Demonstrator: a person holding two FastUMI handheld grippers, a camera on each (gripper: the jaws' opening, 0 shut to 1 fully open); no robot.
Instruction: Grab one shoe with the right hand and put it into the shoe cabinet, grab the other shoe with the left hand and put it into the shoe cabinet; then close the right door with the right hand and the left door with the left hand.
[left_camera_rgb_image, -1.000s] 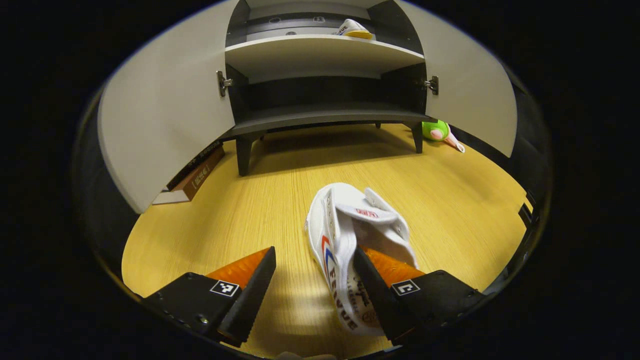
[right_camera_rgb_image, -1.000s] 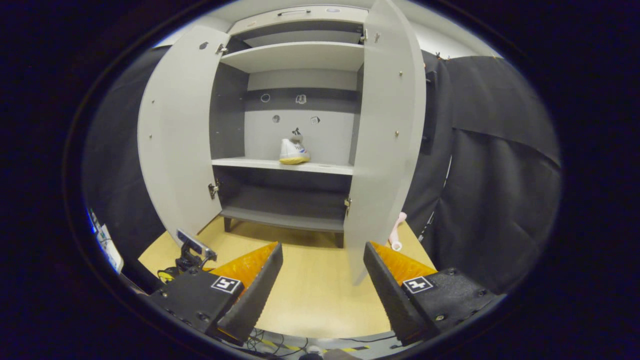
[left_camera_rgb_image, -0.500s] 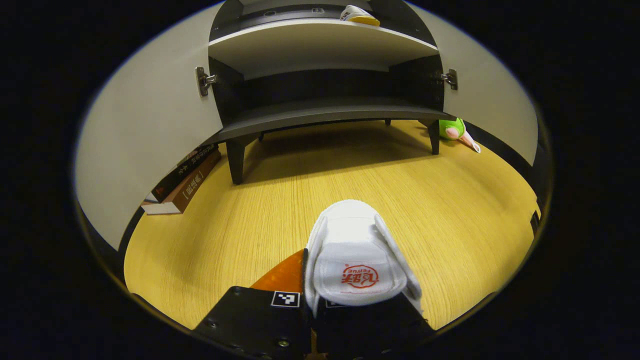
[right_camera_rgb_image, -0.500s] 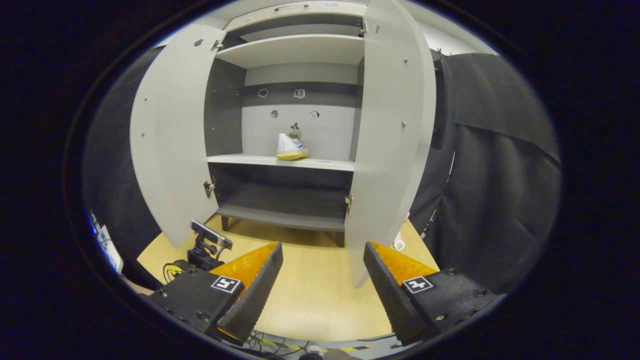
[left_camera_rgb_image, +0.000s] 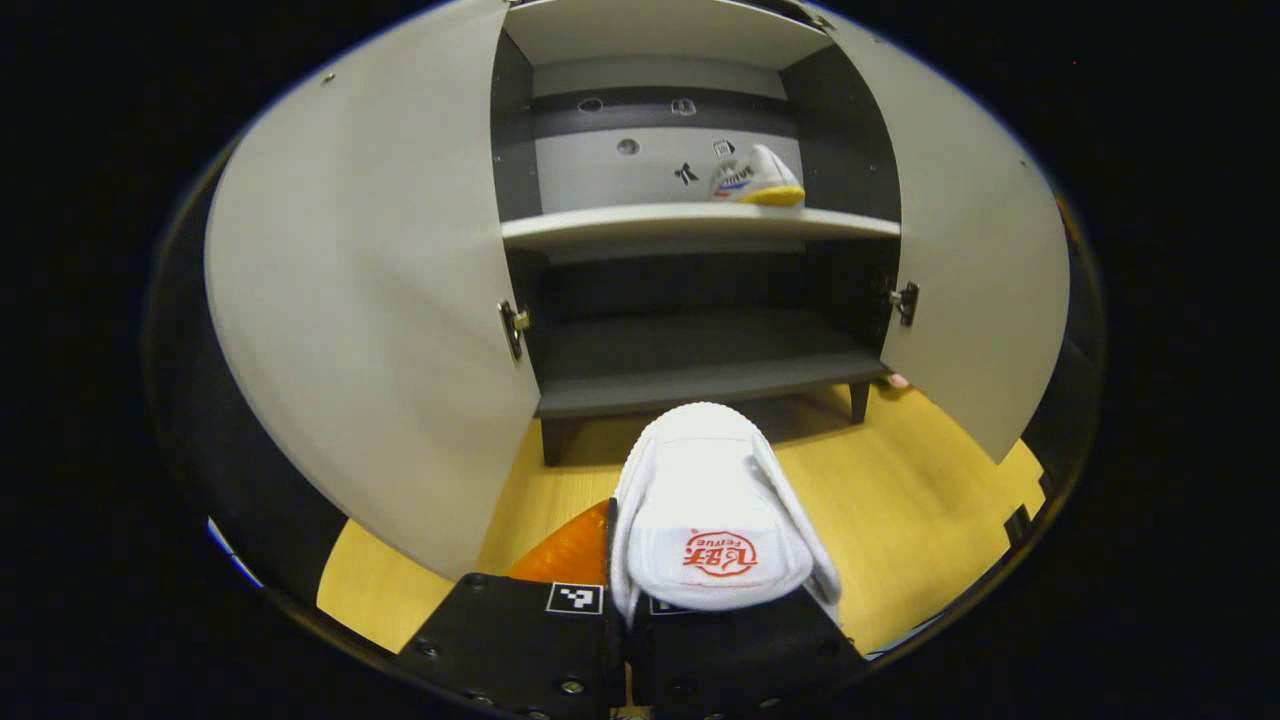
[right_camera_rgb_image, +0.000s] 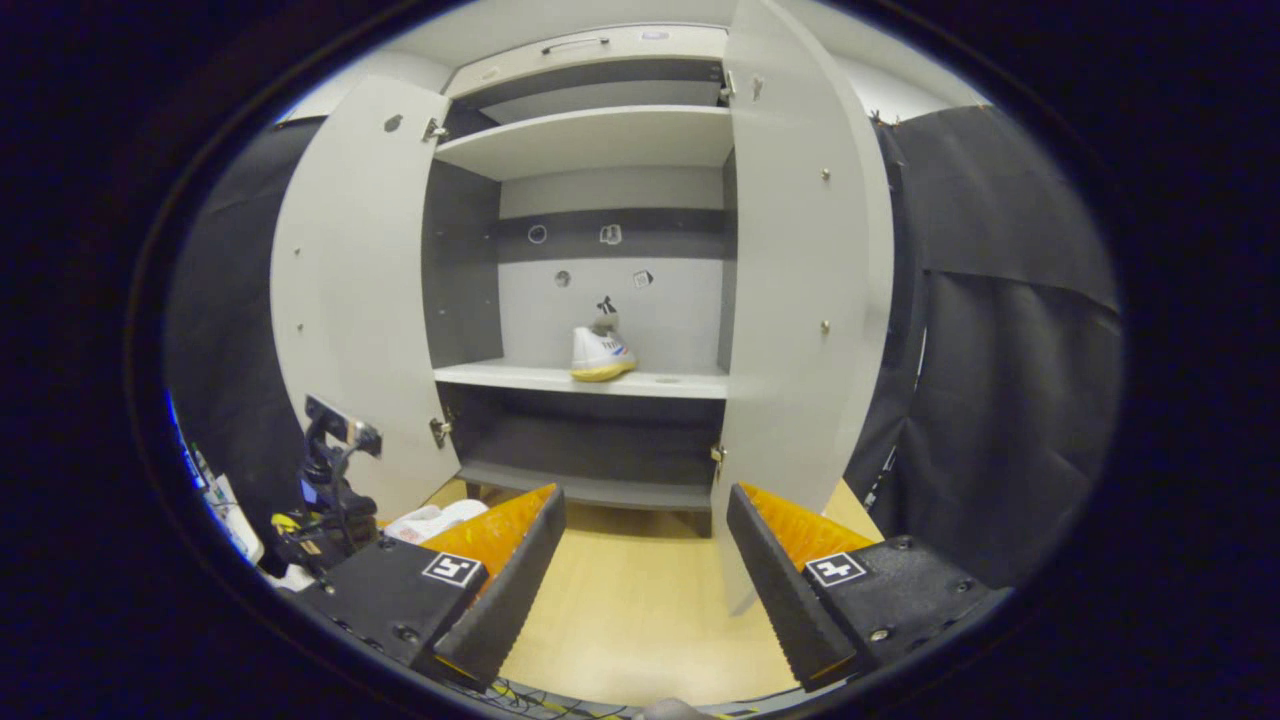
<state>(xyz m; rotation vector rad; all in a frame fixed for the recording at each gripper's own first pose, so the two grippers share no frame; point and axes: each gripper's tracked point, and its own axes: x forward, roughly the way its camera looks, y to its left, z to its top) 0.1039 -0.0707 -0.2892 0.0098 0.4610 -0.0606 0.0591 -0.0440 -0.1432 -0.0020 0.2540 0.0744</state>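
In the left gripper view my left gripper (left_camera_rgb_image: 650, 545) is shut on a white strap shoe (left_camera_rgb_image: 710, 500), held above the wooden floor (left_camera_rgb_image: 900, 500) and pointing toward the open shoe cabinet (left_camera_rgb_image: 690, 385). The shoe hides one finger. A second white shoe with a yellow sole (left_camera_rgb_image: 757, 180) rests on the cabinet's middle shelf (left_camera_rgb_image: 620, 225), towards its right. In the right gripper view my right gripper (right_camera_rgb_image: 645, 560) stands open and holds nothing, some way back from the cabinet. The shelved shoe (right_camera_rgb_image: 600, 355) is straight ahead of it. The held shoe (right_camera_rgb_image: 435, 520) shows low at the left.
Both pale cabinet doors stand wide open: the left door (left_camera_rgb_image: 380, 320) and the right door (left_camera_rgb_image: 970, 270). The lower dark shelf (left_camera_rgb_image: 700, 360) is bare. In the right gripper view the right door (right_camera_rgb_image: 800, 300) stands just ahead of the fingers, with black cloth wall (right_camera_rgb_image: 1000, 380) beyond.
My left gripper closed on the floor shoe, lifted it and tilted up toward the cabinet shelves. My right gripper stayed open and hardly moved.
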